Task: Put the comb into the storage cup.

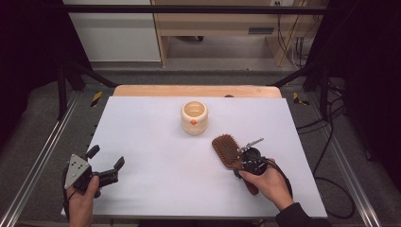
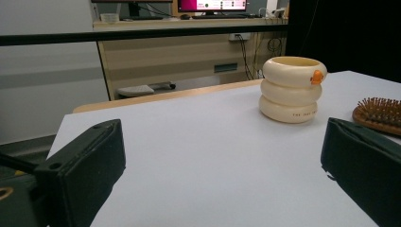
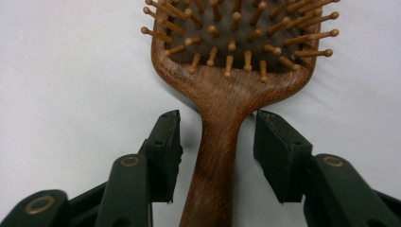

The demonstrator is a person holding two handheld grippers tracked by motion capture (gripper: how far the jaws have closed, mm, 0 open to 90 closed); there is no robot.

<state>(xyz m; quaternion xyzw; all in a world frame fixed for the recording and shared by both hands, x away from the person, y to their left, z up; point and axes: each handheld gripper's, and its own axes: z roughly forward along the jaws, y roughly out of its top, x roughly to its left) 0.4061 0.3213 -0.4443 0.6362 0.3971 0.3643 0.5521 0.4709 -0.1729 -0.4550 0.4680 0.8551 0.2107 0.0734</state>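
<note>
Black rubber-padded fingers (image 3: 163, 151) of the right gripper (image 3: 218, 142) straddle the wooden hairbrush (image 3: 227, 94) at its smooth neck, gaps either side, on the white table (image 1: 156, 142). Left gripper (image 1: 106, 158) gapes wide; a cream ribbed cup (image 1: 194, 117) stands beyond.

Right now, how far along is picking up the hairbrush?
Reached: the right gripper straddles the hairbrush handle, jaws either side, not yet touching. In hand: closing on it. Left: gripping and lifting; the brush lies flat on the table. The left gripper waits open, apart from the cup.
</note>
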